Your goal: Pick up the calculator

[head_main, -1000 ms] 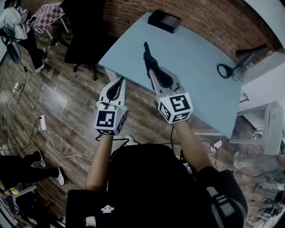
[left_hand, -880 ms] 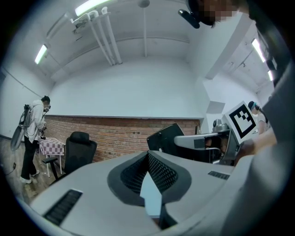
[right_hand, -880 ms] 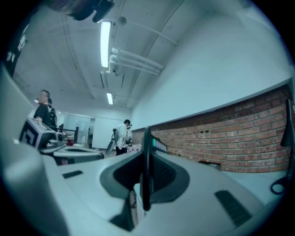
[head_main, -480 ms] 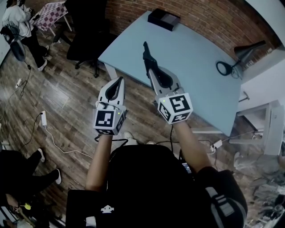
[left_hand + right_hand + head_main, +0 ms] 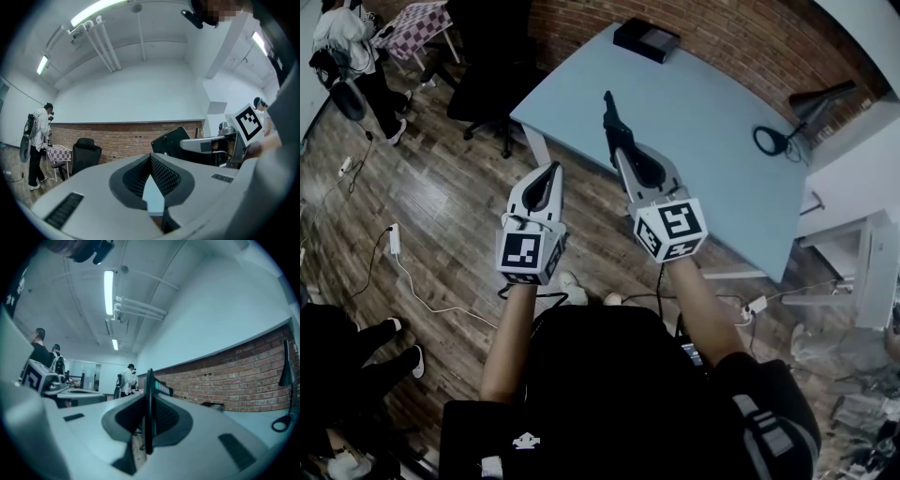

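Only the head view takes in the pale blue table (image 5: 703, 122) and the black box (image 5: 646, 39) at its far end. Over the near edge, the right gripper (image 5: 623, 155) is clamped on the calculator (image 5: 610, 117), which juts forward past the jaw tips. The right gripper view shows the calculator only as a thin dark edge between the pads. The left gripper (image 5: 553, 169) is beside it over the wood floor (image 5: 441, 216). Its own view shows the jaw tips together with nothing between them.

The table (image 5: 712, 112) is pale blue, the wall (image 5: 741, 37) red brick, the floor (image 5: 422, 216) dark planks. The calculator (image 5: 610, 114) is black. The left gripper (image 5: 553, 169) and right gripper (image 5: 620, 147) are white, with black-and-white markers.
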